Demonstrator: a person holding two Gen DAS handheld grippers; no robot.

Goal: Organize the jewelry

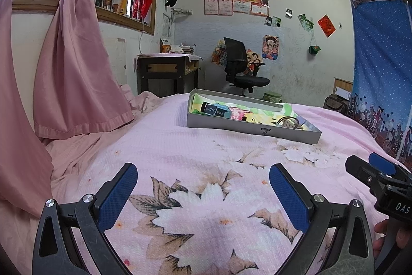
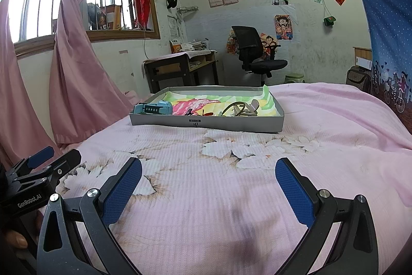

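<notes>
On the bed, a shallow grey tray (image 2: 206, 121) sits on the pink flowered bedspread (image 2: 231, 197), lined with a bright, colourful paper (image 2: 195, 103). At its left end lies a light blue watch (image 2: 154, 108); toward the right end there is a tangle of metal bangles and small jewelry pieces (image 2: 240, 108), too small to sort out one from another. The tray lies well ahead of both tools, out past the fingertips and touching neither. The right gripper (image 2: 208, 181) hangs low over the bedspread with its blue-padded fingers (image 2: 293, 190) spread wide and nothing between them; the tray is straight ahead of it. The left gripper (image 1: 203, 187) is spread just as wide and equally empty, with the tray ahead of it and a little to the right. The two tools sit side by side, each showing at the edge of the other's view. Behind the bed stand a wooden desk (image 2: 180, 63) under the window, a black office chair (image 2: 257, 53) and a pink curtain (image 2: 74, 68).
</notes>
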